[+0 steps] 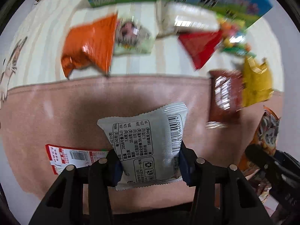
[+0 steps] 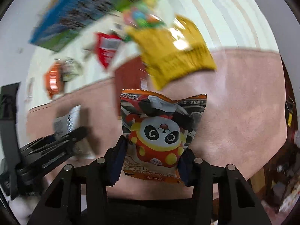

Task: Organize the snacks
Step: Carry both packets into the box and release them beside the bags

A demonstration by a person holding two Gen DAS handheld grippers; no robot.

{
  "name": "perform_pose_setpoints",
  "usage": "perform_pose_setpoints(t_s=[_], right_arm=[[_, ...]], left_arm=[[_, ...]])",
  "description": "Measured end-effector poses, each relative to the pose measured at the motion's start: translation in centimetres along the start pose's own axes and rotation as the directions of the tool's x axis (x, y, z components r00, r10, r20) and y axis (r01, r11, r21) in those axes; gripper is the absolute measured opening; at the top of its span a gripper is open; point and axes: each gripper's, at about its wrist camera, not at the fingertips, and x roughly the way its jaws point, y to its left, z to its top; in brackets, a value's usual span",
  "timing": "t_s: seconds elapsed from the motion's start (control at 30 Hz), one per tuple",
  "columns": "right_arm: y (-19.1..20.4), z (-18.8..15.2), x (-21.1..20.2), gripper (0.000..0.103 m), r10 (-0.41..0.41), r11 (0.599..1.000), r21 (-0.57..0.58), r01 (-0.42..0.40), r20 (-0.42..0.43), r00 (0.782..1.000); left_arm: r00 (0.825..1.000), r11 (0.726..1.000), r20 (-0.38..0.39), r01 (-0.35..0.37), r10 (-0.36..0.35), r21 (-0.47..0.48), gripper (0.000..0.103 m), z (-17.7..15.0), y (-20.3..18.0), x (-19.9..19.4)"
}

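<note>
My left gripper [image 1: 150,166] is clamped on a grey snack packet [image 1: 148,146], its pads pressing the two side edges, the packet's long axis running straight ahead toward 12 o'clock in the left wrist view. My right gripper [image 2: 151,161] is likewise closed on an orange panda packet [image 2: 161,135], also standing out toward 12 o'clock from the jaws. Both packets hang over the pink mat [image 1: 75,112]. The rest of the snacks lie beyond it on the striped cloth: an orange bag [image 1: 90,45] at about 11 o'clock from my left gripper, a red packet [image 1: 200,45] at 1, a brown one [image 1: 223,95] and a yellow one [image 1: 256,82] at 2 (all blurred). The colourful box [image 1: 243,1] sits at the far edge, around 12 to 1 o'clock. I judge the right hand nearer the yellow packet.
</note>
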Motion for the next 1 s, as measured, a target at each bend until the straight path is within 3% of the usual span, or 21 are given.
perform_pose_setpoints(t_s=[0.17,0.3,0.5,0.53,0.63,0.67,0.77,0.87,1.0], right_arm=[[2.4,3.6,-4.3,0.051,0.112,0.993,-0.029,-0.11,0.067,0.991],[4.9,8.6,-8.2,0.051,0.17,0.984,-0.079,-0.16,0.151,0.974],[9.1,17.9,-9.7,0.051,0.184,0.979,-0.13,-0.158,0.221,0.958],[9.7,19.5,-9.5,0.051,0.187,0.978,-0.131,-0.161,0.219,0.958],[11.4,23.7,-7.7,0.051,0.191,0.977,-0.129,-0.169,0.183,0.964],[11.9,24.7,-6.7,0.051,0.194,0.977,-0.127,-0.174,0.164,0.967],[12.7,27.2,-4.0,0.051,0.191,0.976,-0.129,-0.177,0.099,0.977],[13.5,28.7,-1.0,0.051,0.161,0.976,-0.154,-0.153,0.039,0.986],[13.9,29.3,2.7,0.051,0.152,0.976,-0.151,-0.155,-0.033,0.988]], left_arm=[[0.99,0.997,0.118,0.083,-0.081,-0.01,0.046,3.0,-0.6,-7.0],[0.966,0.988,0.211,0.154,-0.147,-0.015,0.046,8.6,-0.2,-13.3],[0.953,0.997,0.294,0.073,-0.07,0.001,0.046,17.4,1.8,-18.1],[0.944,1.0,0.33,0.018,-0.021,0.012,0.046,19.0,2.6,-18.5],[0.962,1.0,0.273,-0.012,0.008,0.013,0.046,23.0,3.4,-17.8],[0.978,1.0,0.207,-0.009,0.006,0.018,0.046,24.0,3.6,-17.2],[0.994,1.0,0.106,-0.019,0.018,0.012,0.046,27.3,4.1,-13.9],[1.0,1.0,0.008,-0.026,0.026,-0.005,0.046,29.8,5.1,-11.0],[0.996,0.999,-0.073,-0.048,0.047,-0.014,0.046,30.9,6.2,-7.7]])
